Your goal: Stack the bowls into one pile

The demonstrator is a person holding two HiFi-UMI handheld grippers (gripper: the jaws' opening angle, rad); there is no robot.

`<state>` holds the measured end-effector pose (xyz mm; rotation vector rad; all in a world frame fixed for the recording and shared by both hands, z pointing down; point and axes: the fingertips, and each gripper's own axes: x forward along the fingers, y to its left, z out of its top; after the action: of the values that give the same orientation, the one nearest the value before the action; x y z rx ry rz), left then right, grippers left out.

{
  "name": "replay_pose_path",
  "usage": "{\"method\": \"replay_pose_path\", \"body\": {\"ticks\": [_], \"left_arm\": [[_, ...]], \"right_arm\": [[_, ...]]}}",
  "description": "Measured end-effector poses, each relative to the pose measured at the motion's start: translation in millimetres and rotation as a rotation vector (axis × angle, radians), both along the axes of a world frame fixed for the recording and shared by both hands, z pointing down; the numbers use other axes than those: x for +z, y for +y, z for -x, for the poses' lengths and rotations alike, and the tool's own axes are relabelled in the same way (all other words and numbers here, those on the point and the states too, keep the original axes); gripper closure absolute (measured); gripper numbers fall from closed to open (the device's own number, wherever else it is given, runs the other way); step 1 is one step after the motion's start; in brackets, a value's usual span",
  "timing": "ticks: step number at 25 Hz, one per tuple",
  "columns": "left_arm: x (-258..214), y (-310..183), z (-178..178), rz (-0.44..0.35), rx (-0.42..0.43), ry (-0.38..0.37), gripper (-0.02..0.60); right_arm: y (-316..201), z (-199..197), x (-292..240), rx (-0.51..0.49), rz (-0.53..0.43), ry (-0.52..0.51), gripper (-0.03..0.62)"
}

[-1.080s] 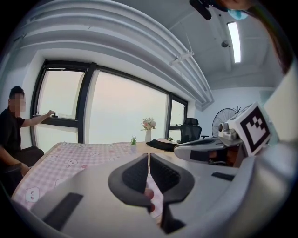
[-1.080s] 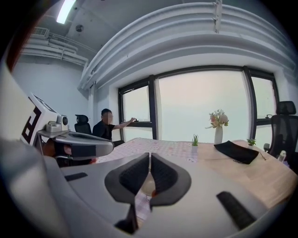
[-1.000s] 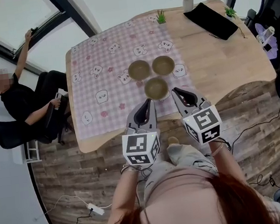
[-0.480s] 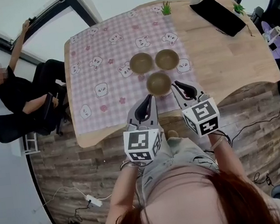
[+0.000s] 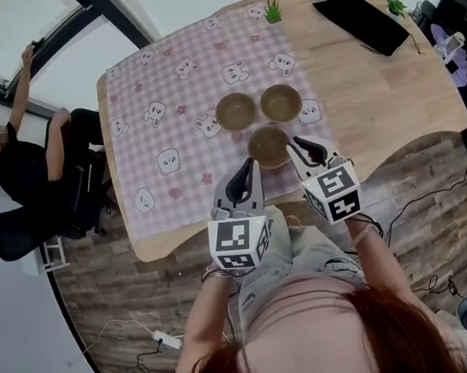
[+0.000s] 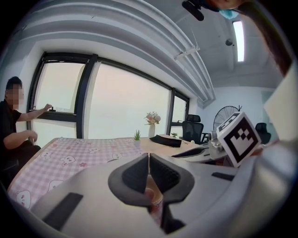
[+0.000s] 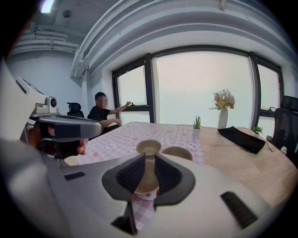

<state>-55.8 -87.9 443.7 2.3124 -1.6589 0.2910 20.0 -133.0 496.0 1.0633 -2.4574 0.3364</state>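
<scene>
Three olive-brown round bowls (image 5: 235, 111) sat unstacked on the pink checked cloth (image 5: 164, 105) at frame centre. Left claw (image 5: 247, 171) was pressed together, empty. Right claw (image 5: 303, 149), jaws just opened wider, pinched nothing, just beside the nearest bowl (image 5: 269, 146).

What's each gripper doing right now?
Left gripper: closed, empty.
Right gripper: open, jaws just opening, nothing between them; near bowl ahead.

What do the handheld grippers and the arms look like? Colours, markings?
Both the left gripper and right gripper have light grey shells with black ribbed pads. Each carries a white cube with black square markers at the rear. No cables show. Forearms are sleeveless, with thin bands at both wrists. The right gripper's jaws have just been opening, nothing gripped.
</scene>
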Motion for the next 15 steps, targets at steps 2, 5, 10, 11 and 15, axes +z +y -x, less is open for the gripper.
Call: {"method": "replay_pose_path", "body": {"ticks": [2, 5, 10, 11, 15], "left_arm": [[4, -6, 3, 0.004, 0.008, -0.003, 0.566], [11, -14, 6, 0.013, 0.019, -0.002, 0.566], [23, -25, 10, 0.031, 0.04, 0.002, 0.566], [26, -27, 11, 0.036, 0.043, 0.004, 0.566], [37, -37, 17, 0.057, 0.051, 0.016, 0.566]], "right_arm": [[-5, 1, 8, 0.009, 0.013, 0.009, 0.53], [-13, 2, 19, 0.024, 0.035, 0.021, 0.526], [-23, 4, 37, 0.043, 0.07, 0.042, 0.522], [-25, 5, 41, 0.047, 0.078, 0.046, 0.52], [-32, 7, 58, 0.057, 0.11, 0.066, 0.516]]}}
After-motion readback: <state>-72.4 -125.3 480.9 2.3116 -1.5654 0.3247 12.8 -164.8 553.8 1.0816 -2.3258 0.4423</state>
